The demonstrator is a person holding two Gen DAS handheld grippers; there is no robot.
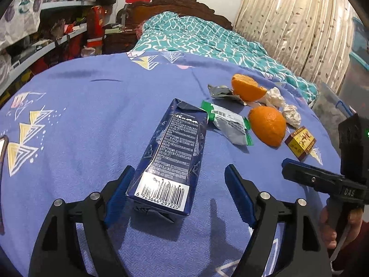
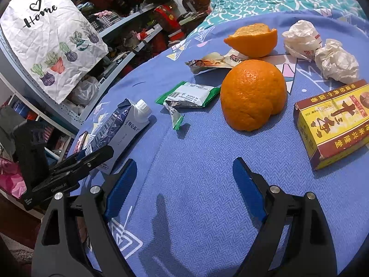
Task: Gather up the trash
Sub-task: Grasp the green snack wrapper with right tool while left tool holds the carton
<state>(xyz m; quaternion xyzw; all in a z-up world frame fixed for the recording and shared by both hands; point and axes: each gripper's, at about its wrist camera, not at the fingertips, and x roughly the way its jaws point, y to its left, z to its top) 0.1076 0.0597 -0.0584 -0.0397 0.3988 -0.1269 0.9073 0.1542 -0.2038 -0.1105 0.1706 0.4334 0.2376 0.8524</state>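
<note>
The left gripper point(image 1: 180, 194) has its fingers spread wide around the near end of the carton point(image 1: 169, 159), which lies flat on the bed point(image 1: 80, 120). One pad is just beside the carton's left face and the other stands apart on the right, so nothing is gripped yet. The carton's long axis runs straight away from the fingers (barcode end nearest), so closing in should pinch it across its narrow width.

The right gripper point(image 2: 184, 184) is also wide open and empty, over bare sheet. It is nearer the orange peel point(image 2: 252, 94) and the yellow box point(image 2: 334, 122).

Beyond lie a green wrapper point(image 1: 228, 122), a second peel point(image 1: 248, 87) and two tissue wads point(image 2: 299, 39). Farther off are a teal quilt point(image 1: 207, 39) and cluttered shelves point(image 1: 46, 41).
</note>
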